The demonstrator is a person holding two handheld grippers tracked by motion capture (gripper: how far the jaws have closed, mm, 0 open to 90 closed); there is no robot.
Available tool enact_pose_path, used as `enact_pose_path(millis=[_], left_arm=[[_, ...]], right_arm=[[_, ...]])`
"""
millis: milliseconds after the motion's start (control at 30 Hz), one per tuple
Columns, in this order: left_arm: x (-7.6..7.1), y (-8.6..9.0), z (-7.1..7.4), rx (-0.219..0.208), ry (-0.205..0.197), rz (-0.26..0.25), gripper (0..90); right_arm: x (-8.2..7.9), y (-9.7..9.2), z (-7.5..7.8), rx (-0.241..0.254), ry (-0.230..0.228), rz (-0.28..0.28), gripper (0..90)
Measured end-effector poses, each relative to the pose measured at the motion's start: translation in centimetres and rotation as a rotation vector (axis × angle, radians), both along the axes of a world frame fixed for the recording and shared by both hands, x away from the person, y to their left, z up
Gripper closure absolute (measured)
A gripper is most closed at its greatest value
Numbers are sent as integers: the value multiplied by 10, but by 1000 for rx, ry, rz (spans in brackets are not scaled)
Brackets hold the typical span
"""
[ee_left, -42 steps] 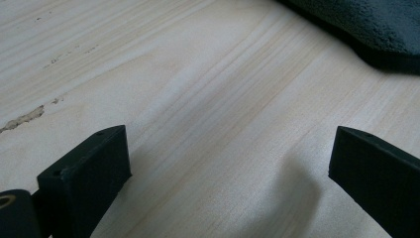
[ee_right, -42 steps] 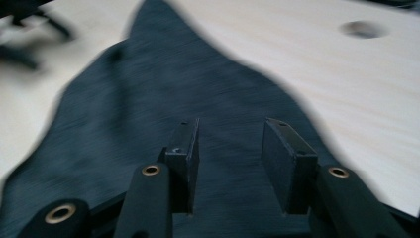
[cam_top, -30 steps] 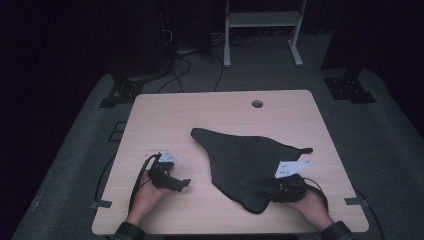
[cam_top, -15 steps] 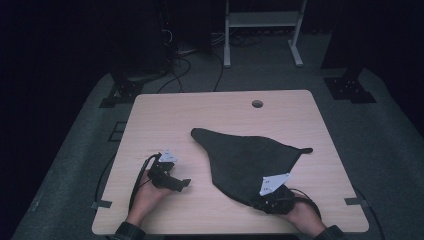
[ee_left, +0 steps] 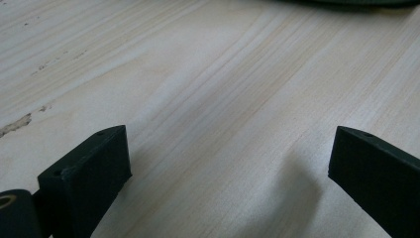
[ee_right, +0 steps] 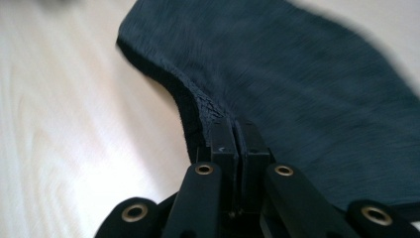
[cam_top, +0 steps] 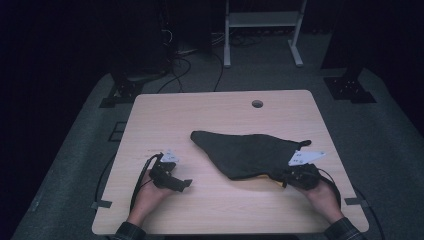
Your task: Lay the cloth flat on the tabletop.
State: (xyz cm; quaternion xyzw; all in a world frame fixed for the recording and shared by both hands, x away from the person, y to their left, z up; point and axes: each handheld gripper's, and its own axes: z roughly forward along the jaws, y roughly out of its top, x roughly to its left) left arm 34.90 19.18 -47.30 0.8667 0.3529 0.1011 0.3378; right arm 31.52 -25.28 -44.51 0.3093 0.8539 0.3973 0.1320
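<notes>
No text, label, brand or number can be read in any view. The grey plates [cam_top: 305, 157] on the claws carry small dark marks, too small to make out.

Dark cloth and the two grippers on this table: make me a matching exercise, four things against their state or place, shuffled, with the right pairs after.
Things:
1. left gripper
2. right gripper
3. dark cloth
4. round hole

States or places:
A. shut on the cloth's near edge
B. in the tabletop near the far edge
C. open over bare wood, holding nothing
D. spread on the table, one corner lifted, yellow showing beneath

Pairs: 1-C, 2-A, 3-D, 4-B
</notes>
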Motion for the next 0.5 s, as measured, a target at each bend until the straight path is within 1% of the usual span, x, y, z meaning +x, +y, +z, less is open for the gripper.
enact_pose_path(millis=[67, 133, 167, 233, 267, 300, 333, 467, 500], left_arm=[[0, -3, 1, -4, -10, -7, 38], [1, -6, 2, -3, -15, -17, 39], [1, -8, 2, -9, -17, -21, 46], [1, -12, 2, -7, -15, -32, 50], [1, -13, 2, -3, -14, -36, 50], [1, -13, 2, -3, -14, -36, 50], [1, -15, 2, -6, -14, -38, 50], [2, -18, 4, -11, -22, -43, 56], [2, -19, 5, -21, -30, -49, 67]], right_arm=[[4, -6, 8, 28, -26, -29, 875], [9, -12, 15, 41, -63, -58, 875], [12, -16, 18, 50, -71, -72, 875], [18, -24, 21, 52, -90, -106, 876], [22, -29, 22, 49, -93, -125, 876], [22, -29, 22, 49, -93, -125, 876], [30, -39, 19, 47, -97, -170, 877], [44, -58, 14, 25, -77, -258, 877], [47, -63, 13, 27, -73, -282, 877]])
